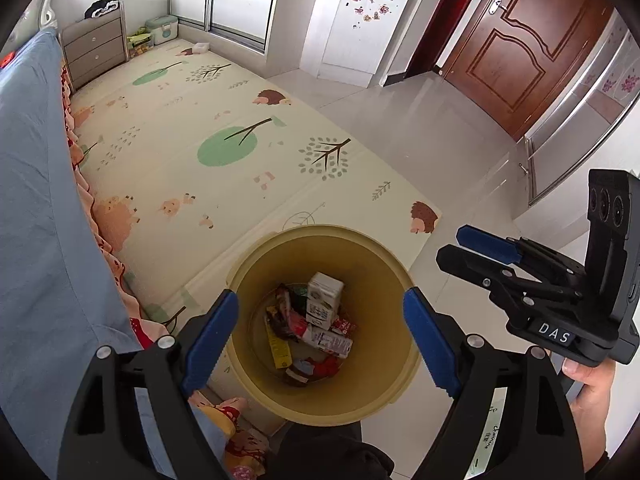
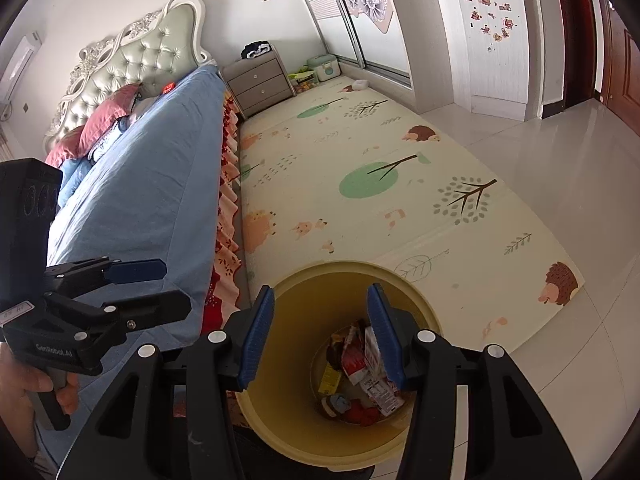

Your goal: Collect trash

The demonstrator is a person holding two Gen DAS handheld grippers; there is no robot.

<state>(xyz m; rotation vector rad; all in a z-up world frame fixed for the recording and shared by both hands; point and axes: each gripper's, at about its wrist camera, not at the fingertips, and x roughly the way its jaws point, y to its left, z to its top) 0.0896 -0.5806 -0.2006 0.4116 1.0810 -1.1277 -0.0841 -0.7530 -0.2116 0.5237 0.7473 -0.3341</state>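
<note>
Floor space is lying open on the far side of the yellow bin (image 1: 320, 396): a cream play mat (image 1: 224, 120) printed with trees and hedgehogs is stretching away toward a grey nightstand (image 1: 94, 46) and sliding glass doors, and pale tiles (image 1: 452, 128) are running from the mat's edge to a brown wooden door (image 1: 528, 40). On the other side, a bed with a blue cover (image 2: 152, 184) is hemming the bin in, its red-patterned skirt hanging just beside the bin's rim.

Both grippers are hanging above the bin's mouth, pointing steeply down into it. The left gripper (image 1: 320, 334) is standing with its blue pads wide apart, nothing between them, the bin's opening showing through the gap. The right gripper (image 2: 320, 334) is standing partly open, its pads not pressing on anything; trash is seen past them at the bottom of the bin. A hand (image 1: 588, 384) is gripping the right gripper's handle at the picture's edge.

The bin is sitting on the corner of the mat, at the tile edge. Inside it, a white drink carton (image 1: 324, 300) is standing on a heap of red and yellow wrappers (image 1: 288, 328), with another printed carton lying flat beside it.
</note>
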